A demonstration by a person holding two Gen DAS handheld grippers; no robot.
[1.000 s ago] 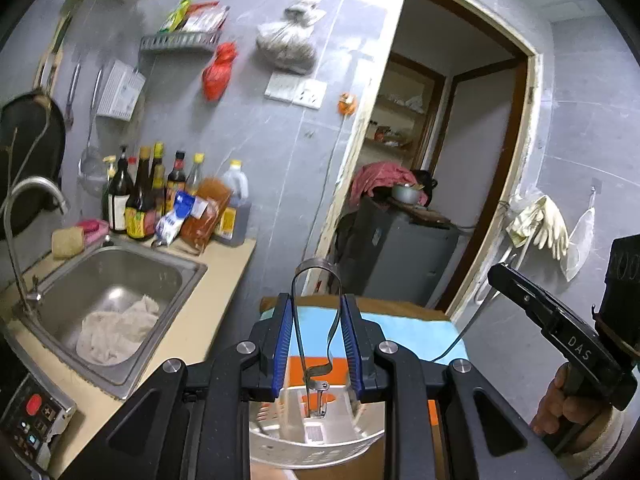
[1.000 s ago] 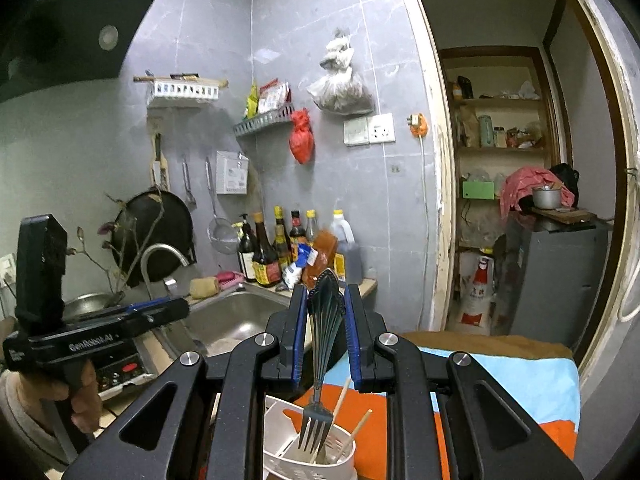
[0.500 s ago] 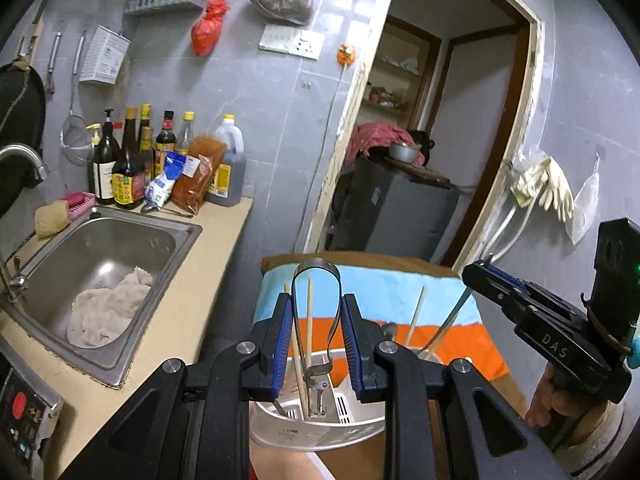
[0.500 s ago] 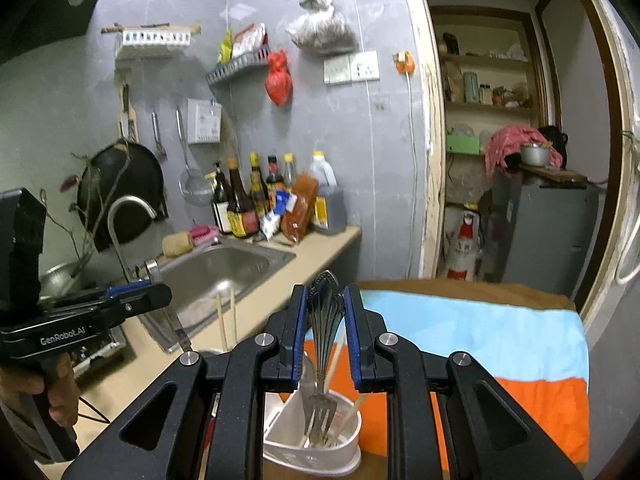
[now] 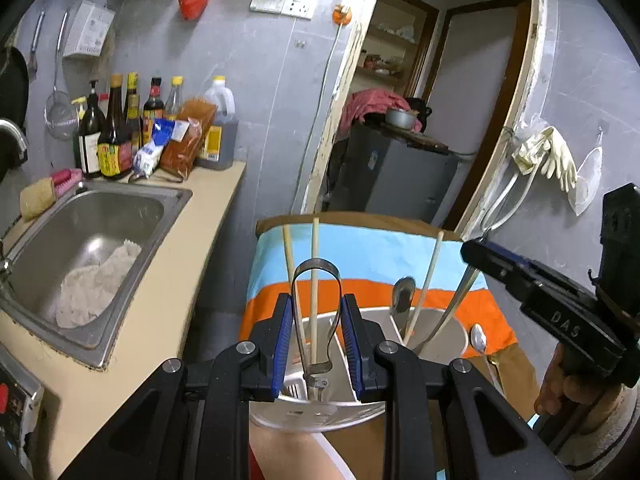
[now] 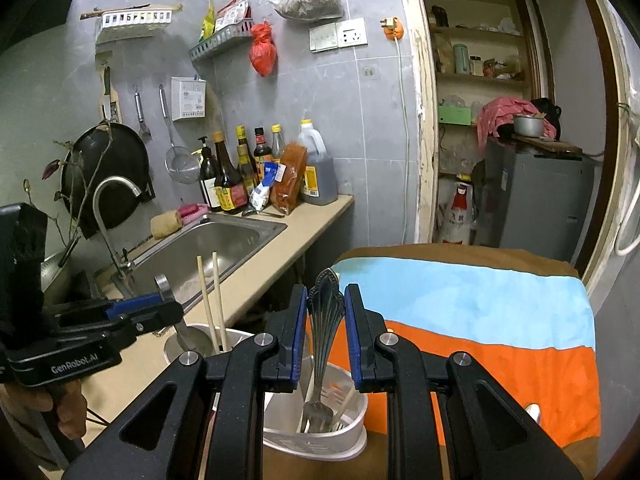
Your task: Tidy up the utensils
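Note:
My left gripper [image 5: 316,340] is shut on a looped metal utensil [image 5: 316,276], its lower end inside the left compartment of a white utensil holder [image 5: 320,412] beside wooden chopsticks [image 5: 315,264]. My right gripper [image 6: 326,328] is shut on dark metal forks [image 6: 325,312], their tines down inside the holder [image 6: 316,440]. In the left wrist view the right gripper [image 5: 472,254] shows at right, holding the fork handle [image 5: 452,308] over the right compartment with a spoon [image 5: 402,292]. In the right wrist view the left gripper [image 6: 160,312] shows at left.
The holder stands on a table with a blue and orange cloth [image 6: 480,320]. A counter with a steel sink [image 5: 92,248] and a rag lies left, sauce bottles [image 5: 116,140] behind. A loose spoon [image 5: 478,338] lies on the cloth. A doorway [image 5: 420,120] is beyond.
Both grippers have tilted down and lowered toward the holder. The looped utensil and the forks have sunk into its compartments, and chopsticks now show.

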